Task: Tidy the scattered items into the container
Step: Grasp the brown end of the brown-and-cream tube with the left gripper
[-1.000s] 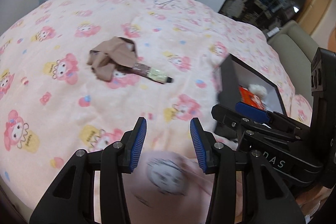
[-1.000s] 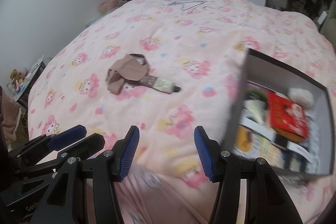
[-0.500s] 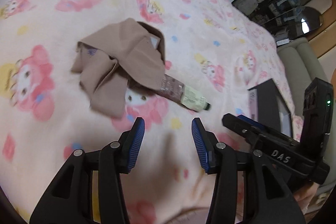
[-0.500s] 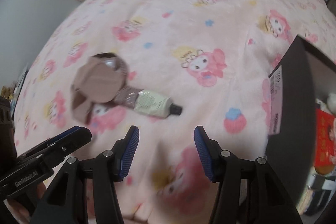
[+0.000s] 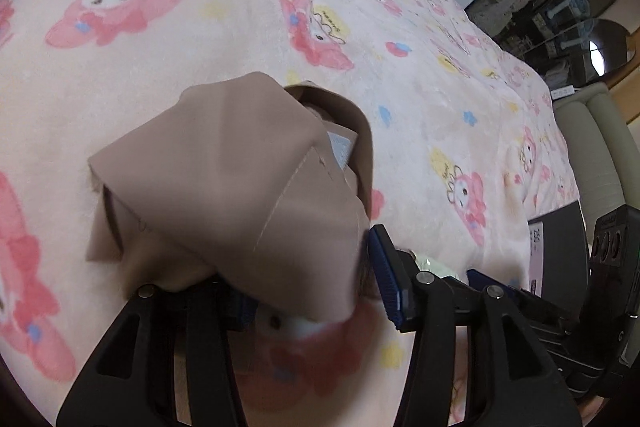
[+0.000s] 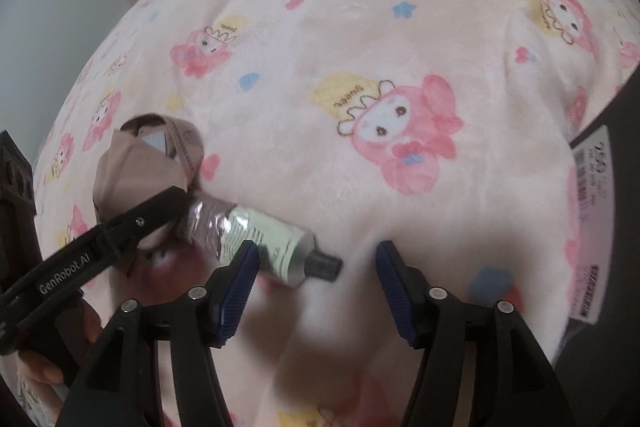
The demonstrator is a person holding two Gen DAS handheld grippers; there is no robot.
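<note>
The right gripper (image 6: 316, 287) hung over the pink bed cover (image 6: 360, 47), its fingers (image 6: 236, 287) opening around the black cap of a pale green tube (image 6: 276, 243) without touching it. The left gripper (image 6: 120, 227) reached across a beige cloth (image 6: 136, 171) beside the tube, and the dark container (image 6: 624, 187) stood at the right edge.

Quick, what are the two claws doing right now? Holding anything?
Left gripper: jaws opening around the beige cloth, not yet gripping.
Right gripper: jaws opening around the cream tube, nothing held.
</note>
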